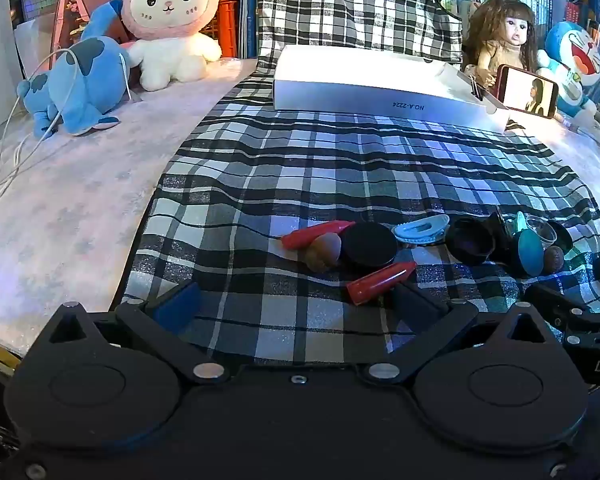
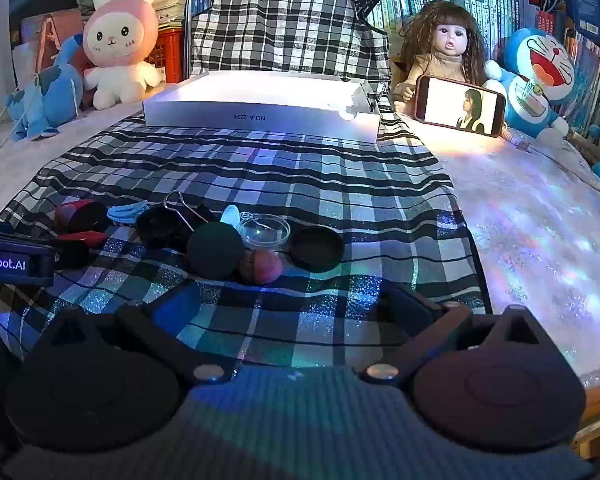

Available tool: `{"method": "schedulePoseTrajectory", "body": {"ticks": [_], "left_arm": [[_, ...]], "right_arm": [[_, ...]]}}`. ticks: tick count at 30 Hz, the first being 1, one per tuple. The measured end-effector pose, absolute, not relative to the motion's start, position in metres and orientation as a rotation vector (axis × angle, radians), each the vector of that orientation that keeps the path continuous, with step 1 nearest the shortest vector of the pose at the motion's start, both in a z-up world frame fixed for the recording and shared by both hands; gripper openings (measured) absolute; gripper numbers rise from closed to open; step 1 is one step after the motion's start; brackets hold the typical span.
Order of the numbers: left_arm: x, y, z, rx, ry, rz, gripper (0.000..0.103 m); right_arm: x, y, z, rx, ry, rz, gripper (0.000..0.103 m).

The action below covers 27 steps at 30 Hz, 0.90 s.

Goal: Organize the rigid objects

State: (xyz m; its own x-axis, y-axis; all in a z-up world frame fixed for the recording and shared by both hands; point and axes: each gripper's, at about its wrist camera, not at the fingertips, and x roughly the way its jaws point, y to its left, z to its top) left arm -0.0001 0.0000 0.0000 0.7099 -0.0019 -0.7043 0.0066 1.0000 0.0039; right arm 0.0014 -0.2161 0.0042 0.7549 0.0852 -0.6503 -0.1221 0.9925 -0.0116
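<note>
The left gripper [image 1: 296, 300] hung over the checked cloth [image 1: 340, 168] with its fingers [image 1: 178, 300] spread wide and nothing between them; the right gripper [image 2: 296, 304] stood the same way, fingers [image 2: 172, 308] far apart and empty. Just beyond the left gripper lay a red cone [image 1: 380, 282], its blunt end close to the right-hand finger, though whether they touched could not be told. Past it sat a black round lid [image 1: 369, 245] against a brown nut-like piece [image 1: 322, 254] and a second red cone [image 1: 314, 233]. Further right lay a pale blue hair clip [image 1: 420, 230] and a black cup [image 1: 470, 240]. In front of the right gripper lay a dark round disc [image 2: 215, 251], a pinkish ball [image 2: 261, 266], a clear plastic cup [image 2: 264, 232] and another black lid [image 2: 317, 249], all in a loose row on the cloth. Well beyond, at the far end of the cloth, stood an open white box [image 1: 380, 90]. Behind it sat a doll [image 2: 444, 52] with a lit phone [image 2: 458, 105] leaning before it, and a pink rabbit plush [image 1: 168, 20] at the far left.
</note>
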Motion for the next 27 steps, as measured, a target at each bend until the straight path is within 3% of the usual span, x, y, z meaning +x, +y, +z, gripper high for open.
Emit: {"method": "schedulePoseTrajectory", "body": {"ticks": [27], "left_arm": [[-0.007, -0.002, 0.001, 0.008, 0.765, -0.006, 0.103]], "right_arm": [[0.003, -0.215, 0.008, -0.060, 0.734, 0.111, 0.103]]}}
